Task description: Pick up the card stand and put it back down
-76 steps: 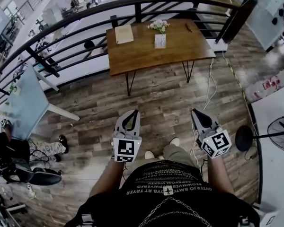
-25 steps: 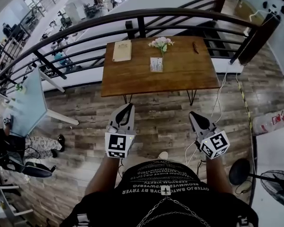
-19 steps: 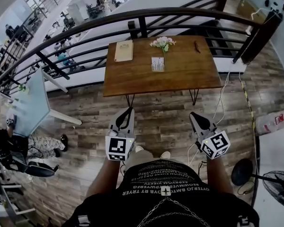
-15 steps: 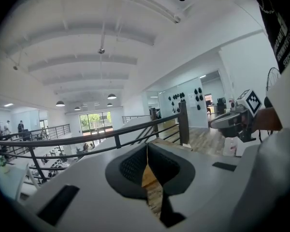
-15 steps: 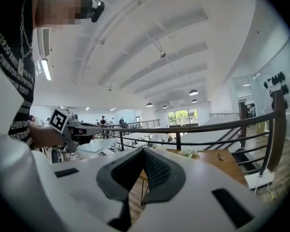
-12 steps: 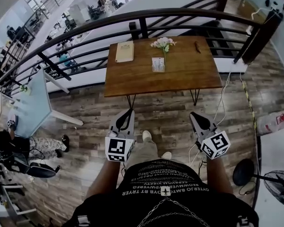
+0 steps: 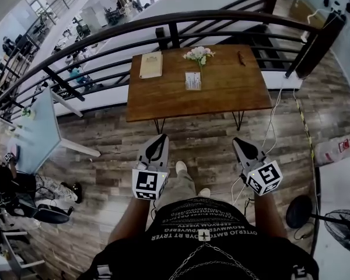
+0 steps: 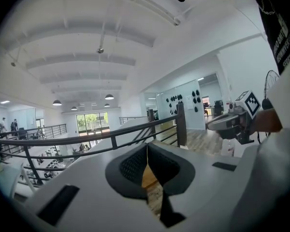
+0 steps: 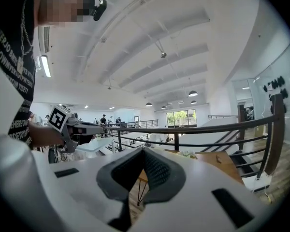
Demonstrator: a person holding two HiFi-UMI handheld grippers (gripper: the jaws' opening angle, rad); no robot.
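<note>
Head view: one card stand (image 7: 192,80) on the one surface (image 7: 227,92); left gripper (image 7: 158,140) and right gripper (image 7: 240,142) both closed, empty

The light is bright and even throughout. In the left gripper view, round ceiling lamps (image 8: 57,102) glow and the far windows (image 8: 89,122) blow out at centre left. Fisheye distortion bows the railing (image 7: 174,34) across the top of the head view. Both gripper views darken to black corners. The left gripper (image 8: 146,149), close to the lens, looks slightly soft.
</note>
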